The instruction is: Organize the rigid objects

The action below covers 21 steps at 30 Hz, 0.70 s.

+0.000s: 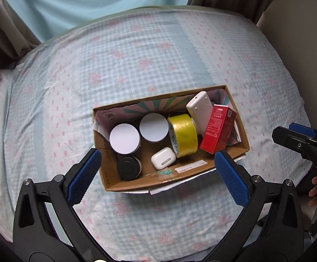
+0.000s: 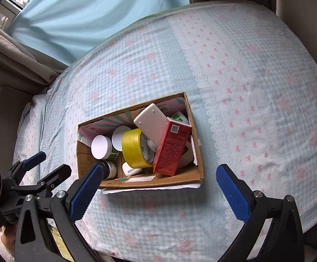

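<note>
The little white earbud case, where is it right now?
In the left wrist view the earbud case lies on the floor of the cardboard box, near its front wall, between the black-lidded jar and the yellow tape roll.

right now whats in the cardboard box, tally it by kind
white-lidded jars: 2
black-lidded jar: 1
yellow tape roll: 1
white earbud case: 1
white flat device: 1
red carton: 1
total: 7, all inside the cardboard box; something green and white behind the red carton is too hidden to count
</note>
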Available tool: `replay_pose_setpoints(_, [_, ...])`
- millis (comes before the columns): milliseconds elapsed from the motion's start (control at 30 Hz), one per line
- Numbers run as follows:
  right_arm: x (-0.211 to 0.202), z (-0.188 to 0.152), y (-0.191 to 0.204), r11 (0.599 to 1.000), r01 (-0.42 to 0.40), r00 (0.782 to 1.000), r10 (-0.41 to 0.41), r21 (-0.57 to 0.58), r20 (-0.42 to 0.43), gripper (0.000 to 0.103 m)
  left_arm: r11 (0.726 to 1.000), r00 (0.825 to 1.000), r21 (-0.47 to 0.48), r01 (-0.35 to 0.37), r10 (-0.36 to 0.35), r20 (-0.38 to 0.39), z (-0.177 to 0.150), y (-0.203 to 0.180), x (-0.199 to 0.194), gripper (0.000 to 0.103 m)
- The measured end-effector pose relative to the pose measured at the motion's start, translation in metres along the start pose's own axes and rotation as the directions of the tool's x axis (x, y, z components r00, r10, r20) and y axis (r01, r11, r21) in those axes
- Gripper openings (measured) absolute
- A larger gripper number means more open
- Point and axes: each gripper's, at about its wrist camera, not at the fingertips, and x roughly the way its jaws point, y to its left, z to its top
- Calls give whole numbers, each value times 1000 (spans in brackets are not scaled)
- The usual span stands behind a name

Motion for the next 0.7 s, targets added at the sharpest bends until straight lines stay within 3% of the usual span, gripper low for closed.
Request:
replay_pose_setpoints(100, [-53, 6, 4, 997, 34, 997, -28, -72, 71, 103, 999, 997, -32, -10, 12, 77, 3, -12, -51, 103])
replay_pose_setpoints(200, [-115, 14, 13, 985, 95, 981, -69, -143, 181, 103, 998, 983, -58, -21, 32, 181, 7, -28, -108, 103])
replay_pose_setpoints(300, [-176, 17, 20, 970, 168, 947, -108, -178, 302, 103, 996, 958, -88, -1, 26, 284, 6, -41, -160, 103])
replay_pose_setpoints(400, [-221, 14, 24, 960, 212, 909, -125, -182, 397, 103, 993, 921, -117, -4, 49, 387, -1, -52, -204, 103])
replay_pose_setpoints(467, [-238, 7, 26, 950, 250, 884, -146, -185, 444, 103, 992, 893, -126, -6, 62, 446, -7, -59, -227, 103])
replay_pose_setpoints(567, [-249, -3, 24, 944, 272, 863, -154, -186, 480, 103, 991, 862, -132, -18, 82, 500, -15, -68, -246, 103])
replay_pose_setpoints(700, [-250, -14, 18, 939, 290, 853, -167, -183, 494, 103, 990, 853, -138, -15, 85, 515, -24, -74, -250, 103])
